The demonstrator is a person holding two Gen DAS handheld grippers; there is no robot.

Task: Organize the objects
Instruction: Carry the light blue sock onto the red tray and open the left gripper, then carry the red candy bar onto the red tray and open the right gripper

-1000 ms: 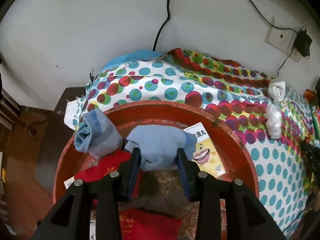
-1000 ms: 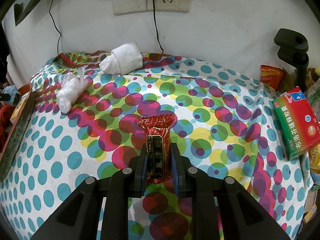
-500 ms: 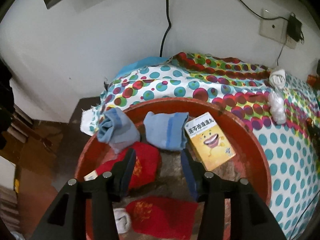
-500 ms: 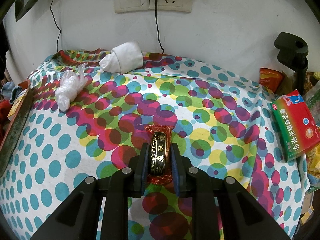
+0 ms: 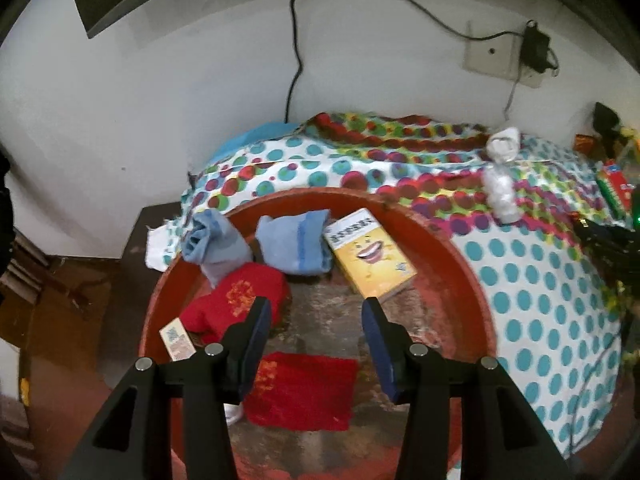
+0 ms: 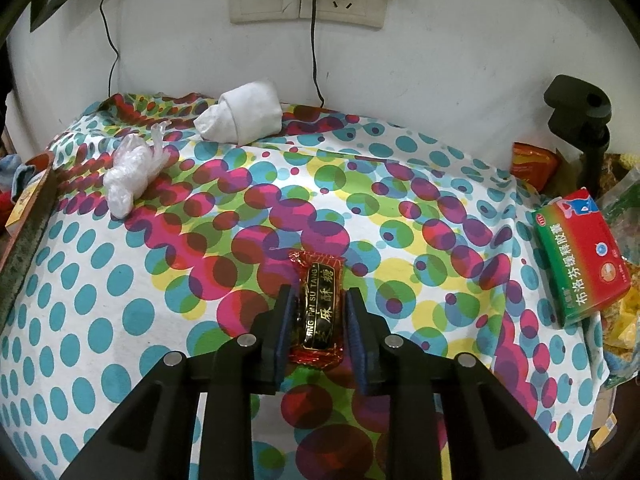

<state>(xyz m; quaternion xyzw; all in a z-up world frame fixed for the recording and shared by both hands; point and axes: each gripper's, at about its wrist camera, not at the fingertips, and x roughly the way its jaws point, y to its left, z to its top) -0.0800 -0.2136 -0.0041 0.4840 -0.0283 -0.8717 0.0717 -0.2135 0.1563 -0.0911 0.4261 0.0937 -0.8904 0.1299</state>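
My left gripper (image 5: 314, 324) hangs released over the red basin (image 5: 452, 264); blue sock (image 5: 294, 246) lies inside. My right gripper (image 6: 318, 314) has just been easing apart around the candy (image 6: 320, 308) on the table (image 6: 120, 320). White sock (image 6: 244, 114), plastic bag (image 6: 132, 172), medicine box (image 6: 580, 256) remain unsorted.

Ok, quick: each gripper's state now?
Left gripper: open, jaws just opened, nothing between them.
Right gripper: open, just opening, red foil candy bar between.

White wall (image 6: 440, 60), double socket (image 6: 308, 0)
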